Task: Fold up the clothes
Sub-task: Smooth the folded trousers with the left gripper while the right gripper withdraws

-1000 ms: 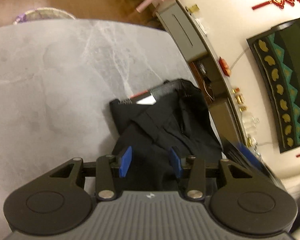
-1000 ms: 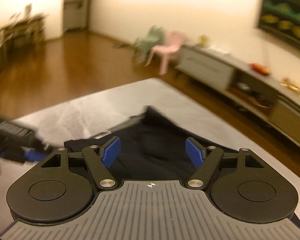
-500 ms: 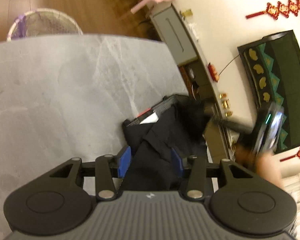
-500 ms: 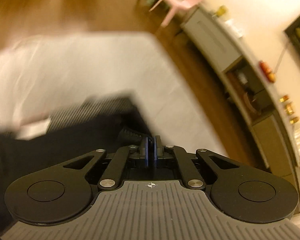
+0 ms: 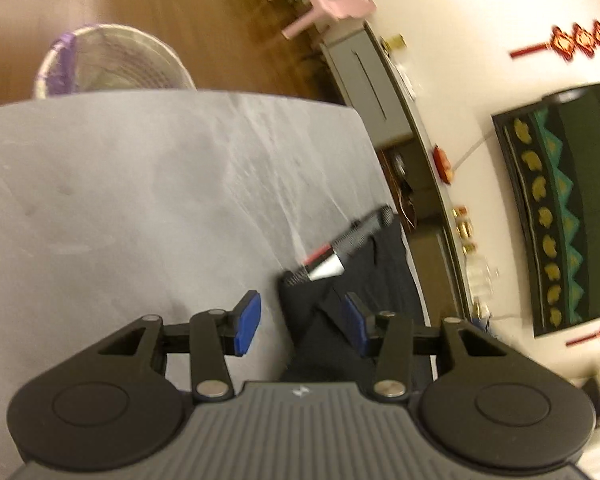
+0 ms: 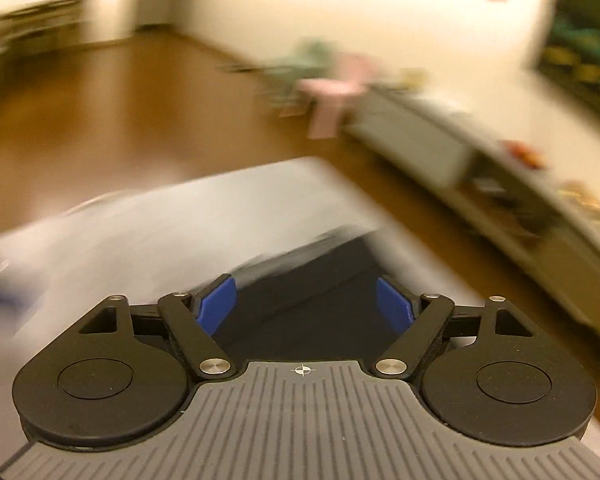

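A black garment [image 5: 384, 268] with a mesh waistband and a white tag [image 5: 328, 269] lies folded at the right edge of the grey table [image 5: 140, 200]. My left gripper [image 5: 301, 322] stands half open low over its near end. The cloth reaches the right pad, while the left pad [image 5: 248, 324] hangs over bare table with a gap beside it. In the blurred right wrist view my right gripper [image 6: 305, 306] is wide, its jaws opening. The black garment [image 6: 312, 276] lies below and between the pads, and they do not press on it.
A wicker basket with purple trim [image 5: 112, 60] stands on the wooden floor beyond the table's far edge. A grey sideboard [image 5: 364, 80] and a pink child's chair [image 5: 332, 4] line the wall to the right. The table edge runs close beside the garment.
My right gripper went from open to shut and is open wide again, and its view has swung back over the garment. My left gripper slid left, so its left pad now clears the cloth.
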{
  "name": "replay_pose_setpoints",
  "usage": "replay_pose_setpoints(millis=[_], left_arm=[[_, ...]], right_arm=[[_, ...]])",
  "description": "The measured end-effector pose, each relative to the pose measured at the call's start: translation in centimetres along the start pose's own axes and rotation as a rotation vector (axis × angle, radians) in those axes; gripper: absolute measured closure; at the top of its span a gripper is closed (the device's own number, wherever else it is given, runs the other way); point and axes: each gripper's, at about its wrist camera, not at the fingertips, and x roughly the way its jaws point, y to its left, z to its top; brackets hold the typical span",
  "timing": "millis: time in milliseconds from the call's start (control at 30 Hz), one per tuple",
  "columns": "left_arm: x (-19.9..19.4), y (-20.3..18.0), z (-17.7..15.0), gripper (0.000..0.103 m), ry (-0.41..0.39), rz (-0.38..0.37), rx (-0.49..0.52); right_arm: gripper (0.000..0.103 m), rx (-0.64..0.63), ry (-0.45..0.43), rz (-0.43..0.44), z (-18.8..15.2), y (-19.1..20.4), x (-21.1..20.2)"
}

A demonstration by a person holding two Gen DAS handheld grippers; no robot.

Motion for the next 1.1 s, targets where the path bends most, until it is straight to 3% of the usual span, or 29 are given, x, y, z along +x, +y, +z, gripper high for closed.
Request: replay_pose_setpoints(millis=[100, 233, 267, 300, 333, 367, 533, 700, 767, 833, 933, 1000, 1100], left_arm=[[0.0, -0.3, -0.3, 0.058, 0.011, -0.023, -0.027], [0.4, -1.8, -1.3, 0.058, 0.014, -0.025, 0.000], [0.5, -2.0, -1.4, 0.058, 0.013, -0.022, 0.004], [0.6, -2.2, -1.6, 0.058, 0.010, -0.018, 0.004], [0.6, -2.2, -1.6, 0.058, 0.004, -0.016, 0.004], [0.6, -2.3, -1.6, 0.058, -0.003, -0.016, 0.006], [0.3, -3.1, -1.4, 0.054, -0.031, -0.090, 0.005], [1.1, -5.3, -2.6, 0.048, 0.014, -0.264, 0.052], [1.5, -6.1, -3.3, 0.047, 0.024, -0.299, 0.068], [2.1, -6.2, -3.7, 0.045, 0.024, -0.287, 0.068], [3.7, -5.5, -3.8, 0.043, 0.064, -0.252, 0.047], [4.9, -4.8, -3.8, 0.043, 0.115, -0.212, 0.031], [6.1, -4.1, -4.2, 0.043, 0.152, -0.130, 0.018]], right_arm=[[0.014, -0.095, 0.012, 0.183, -4.2, 3.2, -2.7], [0.013, -0.205, 0.066, 0.159, -5.7, 6.2, -1.0], [0.022, -0.223, 0.073, 0.150, -5.5, 6.5, -0.1], [0.039, -0.235, 0.088, 0.148, -5.2, 6.8, 0.8], [0.094, -0.217, 0.141, 0.178, -4.9, 6.6, 1.8], [0.103, -0.186, 0.173, 0.184, -4.0, 6.3, 2.0], [0.103, 0.012, -0.001, 0.099, -0.6, 2.2, -3.3], [0.103, 0.216, -0.150, 0.004, -0.6, -1.1, -7.3], [0.103, 0.277, -0.190, -0.033, -1.2, -1.2, -7.8], [0.102, 0.318, -0.188, -0.006, -2.2, -0.1, -6.8], [0.074, 0.347, -0.067, 0.160, -4.1, 2.3, -4.3], [0.069, 0.347, -0.053, 0.173, -5.8, 3.1, -4.4], [0.062, 0.376, -0.086, 0.111, -8.7, 2.8, -6.8]])
